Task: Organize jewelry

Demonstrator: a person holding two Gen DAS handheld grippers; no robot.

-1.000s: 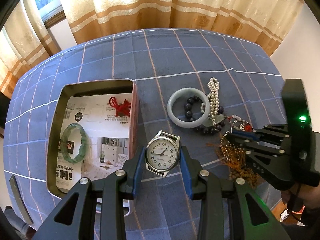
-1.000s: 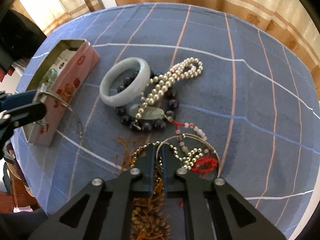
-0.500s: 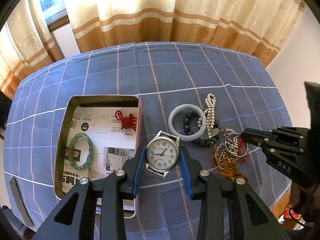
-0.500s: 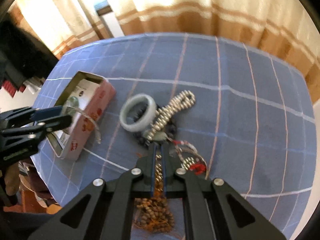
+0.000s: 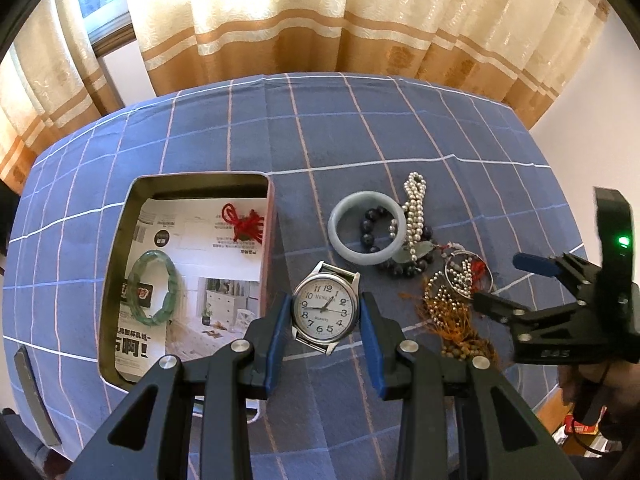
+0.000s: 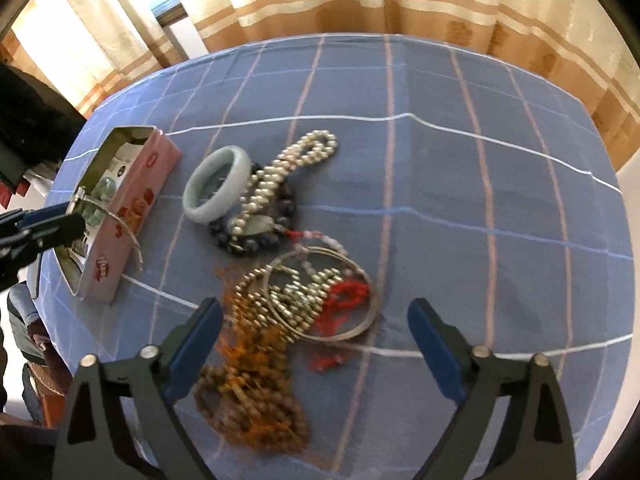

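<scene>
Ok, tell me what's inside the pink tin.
Inside the tin: a green bangle and a red knotted cord, both lying on printed paper that lines the bottom. Whatever is under the paper is covered.

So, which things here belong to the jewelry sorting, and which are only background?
For the job:
- watch in the left gripper
- tin box
- jade bangle
- pearl strand
- right gripper, opening

Just there:
- curtains
- checked tablecloth

Cream curtains [image 5: 280,20] with brown bands hang behind the bench [image 5: 400,120], which wears a blue checked cloth; daylight enters by a window [image 5: 100,4]; a white wall [image 5: 600,92] stands at right.
</scene>
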